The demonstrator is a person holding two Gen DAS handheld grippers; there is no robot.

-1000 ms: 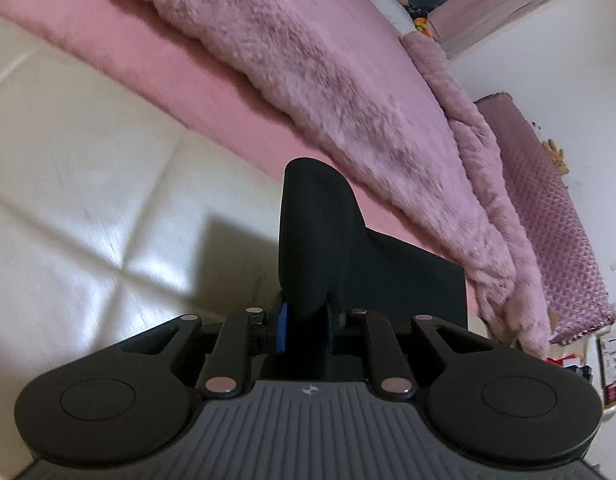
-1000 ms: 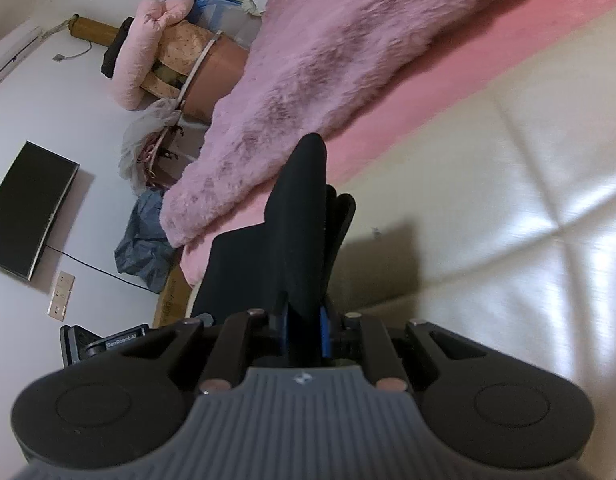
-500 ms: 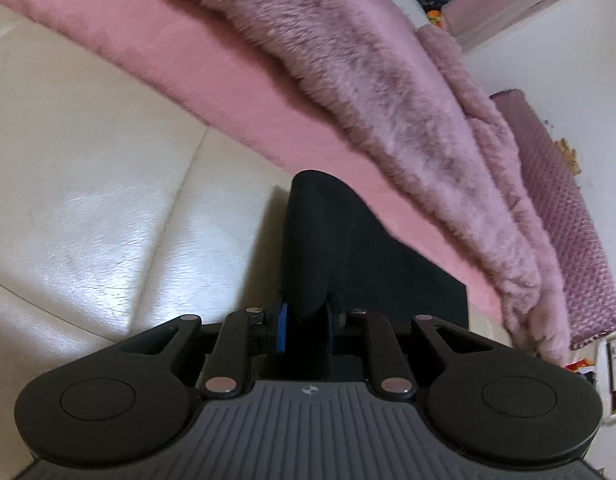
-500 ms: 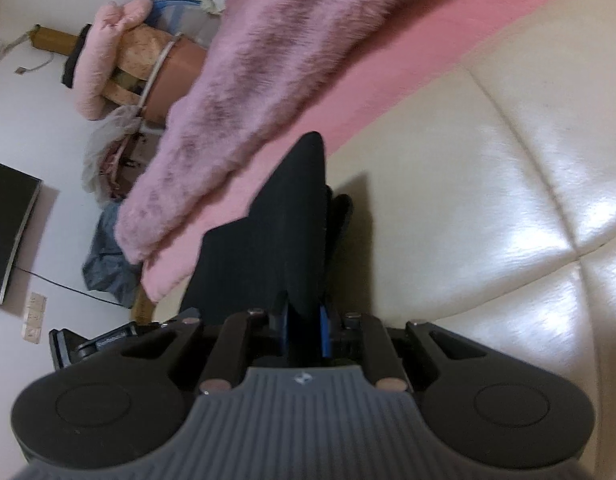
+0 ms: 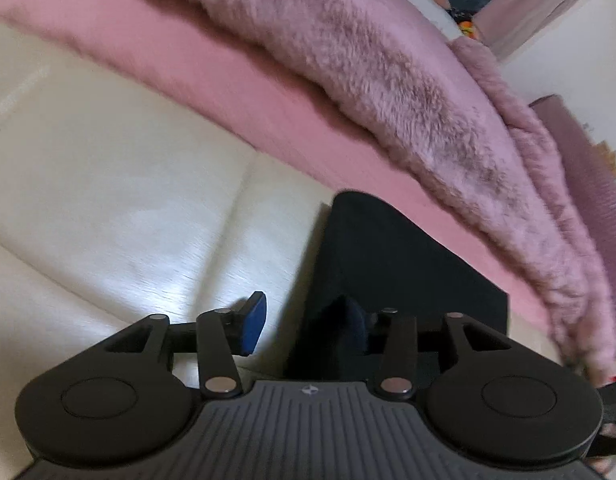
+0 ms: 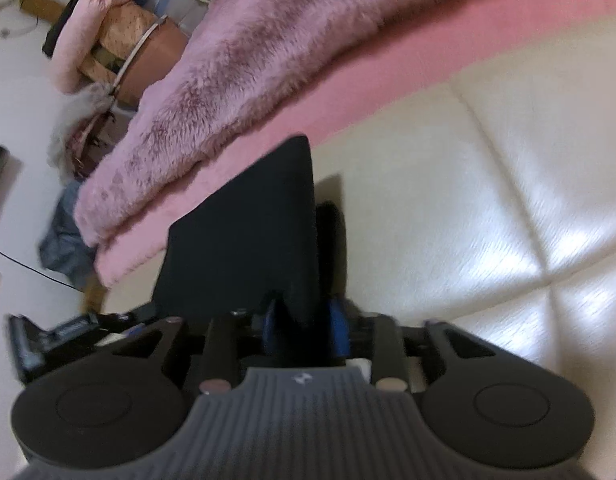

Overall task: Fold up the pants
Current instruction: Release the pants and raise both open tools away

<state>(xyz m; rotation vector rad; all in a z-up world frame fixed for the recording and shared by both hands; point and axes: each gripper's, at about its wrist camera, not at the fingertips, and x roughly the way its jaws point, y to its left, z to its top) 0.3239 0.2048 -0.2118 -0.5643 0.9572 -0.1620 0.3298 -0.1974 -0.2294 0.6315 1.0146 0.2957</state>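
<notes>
The black pants lie folded on the cream quilted cushion, one edge near the pink sheet. My left gripper is open, its blue pads spread apart; the fabric lies between and over the right finger, no longer pinched. In the right wrist view the pants rise as a dark panel from my right gripper. Its blue pads stand partly apart with the fabric edge still between them, loosely held at most.
A pink sheet and a fluffy mauve blanket run along the far side of the cushion. A pink plush-topped stool and clutter stand by the wall. A black device lies low at the left.
Both grippers lowered the pants onto the cushion. The left jaws opened wide and let the fabric go; the right jaws have started to part. The lifted fold has dropped flatter.
</notes>
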